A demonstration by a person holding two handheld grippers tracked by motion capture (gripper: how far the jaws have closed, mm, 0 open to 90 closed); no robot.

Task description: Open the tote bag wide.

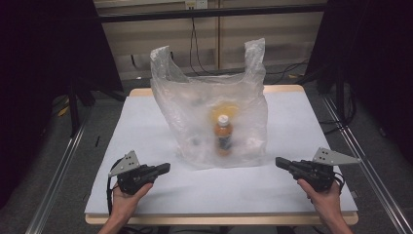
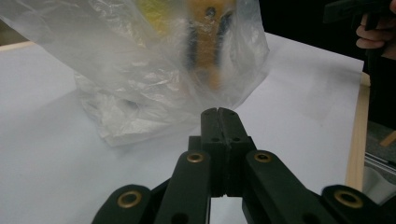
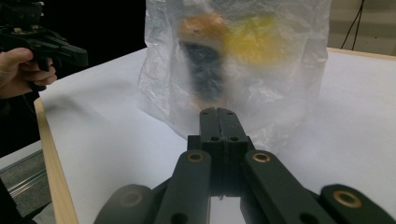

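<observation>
A translucent plastic bag (image 1: 204, 109) stands upright in the middle of the white table, its two handles raised. Inside it stands an orange bottle (image 1: 223, 135) with a white cap and dark label, and a blurry yellow thing (image 1: 225, 110) lies behind it. My left gripper (image 1: 167, 168) rests near the front left of the bag, jaws pressed together with nothing between them (image 2: 218, 112). My right gripper (image 1: 278, 162) sits at the bag's front right, also shut and empty (image 3: 218, 112). Both point toward the bag (image 2: 154, 65) (image 3: 243, 60) and stay apart from it.
The white sheet (image 1: 146, 122) covers a wooden tabletop whose edge (image 1: 221, 219) shows at the front. Metal rails (image 1: 56, 170) run along both sides on the floor. Cables (image 1: 195, 44) hang at the back wall. Dark curtains flank the scene.
</observation>
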